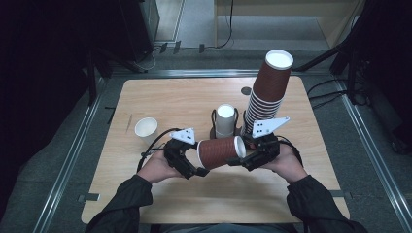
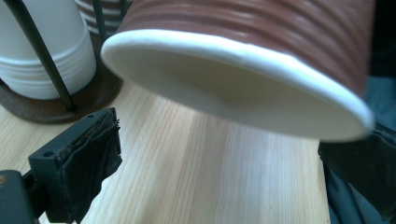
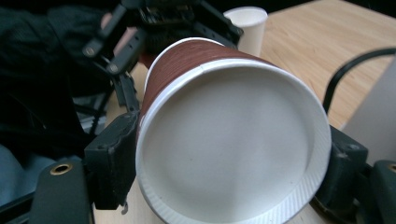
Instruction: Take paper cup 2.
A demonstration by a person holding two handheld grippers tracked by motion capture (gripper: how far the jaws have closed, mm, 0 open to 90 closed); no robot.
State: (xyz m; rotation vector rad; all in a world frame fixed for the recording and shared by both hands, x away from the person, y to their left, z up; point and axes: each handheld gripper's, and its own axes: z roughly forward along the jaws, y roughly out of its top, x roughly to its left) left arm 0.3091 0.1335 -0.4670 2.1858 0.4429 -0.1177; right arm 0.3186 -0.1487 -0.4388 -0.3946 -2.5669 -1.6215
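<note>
Wood, pale and evenly grained, makes up the table (image 1: 160, 102) under both grippers, and around it lie grey floor, metal rails and dark cables. The right gripper (image 1: 246, 156) clamps the base end of a brown ribbed cup (image 1: 219, 151), one jaw on each side, holding it on its side above the table. In the right gripper view the cup's white bottom fills the space between the jaws. The cup's white-rimmed mouth points at the left gripper (image 1: 188, 162), whose jaws stand wide apart with the rim between them and no pad pressing on it. The cup's inside is plain white and bare. Just beyond the two grippers a black wire holder (image 1: 214, 118) carries a stack of white cups (image 1: 225, 119), bottoms up. Beyond the right gripper leans a tall stack of brown cups (image 1: 268, 90). Beyond the left gripper a single white cup (image 1: 145, 129) stands upright, with nothing showing inside it.
</note>
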